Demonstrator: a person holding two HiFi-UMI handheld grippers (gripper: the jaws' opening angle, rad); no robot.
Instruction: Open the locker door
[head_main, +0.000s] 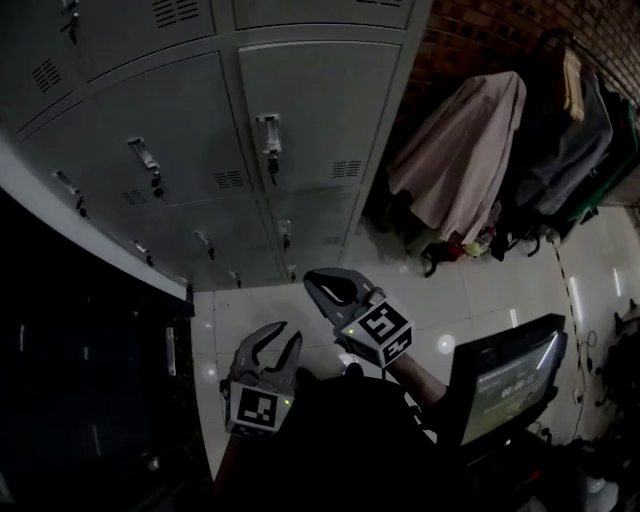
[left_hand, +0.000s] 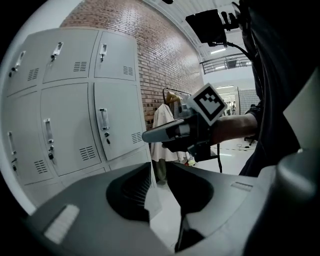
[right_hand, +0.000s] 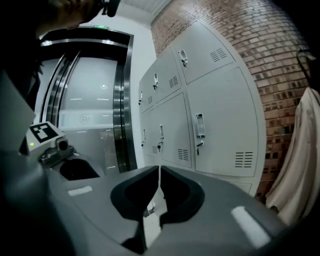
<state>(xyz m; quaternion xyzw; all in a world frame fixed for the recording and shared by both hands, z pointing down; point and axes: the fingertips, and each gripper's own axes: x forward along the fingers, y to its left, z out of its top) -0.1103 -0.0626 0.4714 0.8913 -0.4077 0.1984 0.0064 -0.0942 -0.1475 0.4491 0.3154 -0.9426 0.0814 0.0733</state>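
Right claw (right_hand: 159, 172) closed together on nothing, left claw (left_hand: 159, 169) slightly apart and empty, both well short of the locker door (right_hand: 225, 120) ahead, probably a stiff, light sheet-metal panel best gripped by its upright handle (right_hand: 199, 126).

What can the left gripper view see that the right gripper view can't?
Only the left gripper view shows the whole right tool from the side, jaws together, and the arm holding it. Only the right gripper view shows a tall glass doorway with shiny dark frames. Both show the grey lockers with their doors closed, the brick wall and a pale coat hanging beside the lockers.
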